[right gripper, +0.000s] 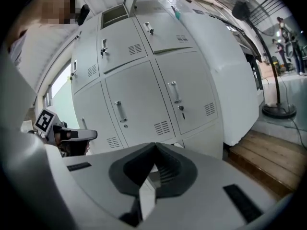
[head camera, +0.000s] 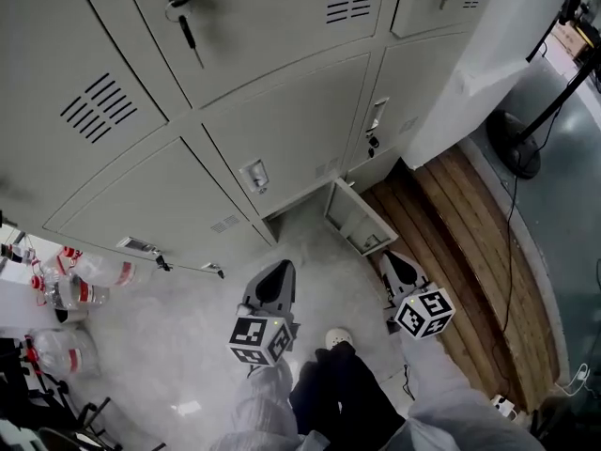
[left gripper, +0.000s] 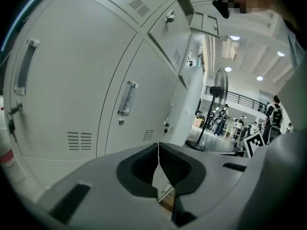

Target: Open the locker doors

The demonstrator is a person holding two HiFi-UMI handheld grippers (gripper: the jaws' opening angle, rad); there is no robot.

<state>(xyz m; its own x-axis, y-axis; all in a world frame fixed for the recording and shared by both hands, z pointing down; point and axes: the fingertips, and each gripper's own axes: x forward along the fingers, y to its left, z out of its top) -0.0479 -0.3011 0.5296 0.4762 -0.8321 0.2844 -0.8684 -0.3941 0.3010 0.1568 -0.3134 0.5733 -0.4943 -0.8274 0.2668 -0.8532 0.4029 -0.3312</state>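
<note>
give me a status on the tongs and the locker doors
Left tongs shut, empty. Right tongs shut, empty. One bottom door open, neighbouring doors closed. Nothing blocking; bottles off left.

Locker bank point(head camera: 282, 130) stands ahead of both grippers. Open locker door point(head camera: 359, 216) juts out low down, just ahead of the right gripper point(head camera: 391, 257) and ahead-right of the left gripper point(head camera: 281, 269). Plastic bottles point(head camera: 70, 285) lie on the floor point(head camera: 188, 346), well off to the left gripper's left. Wooden platform point(head camera: 470, 252) sits just right of the right gripper, with the fan base point(head camera: 516, 146) beyond it, ahead-right. Shoe point(head camera: 338, 337) behind, between the two grippers.
</note>
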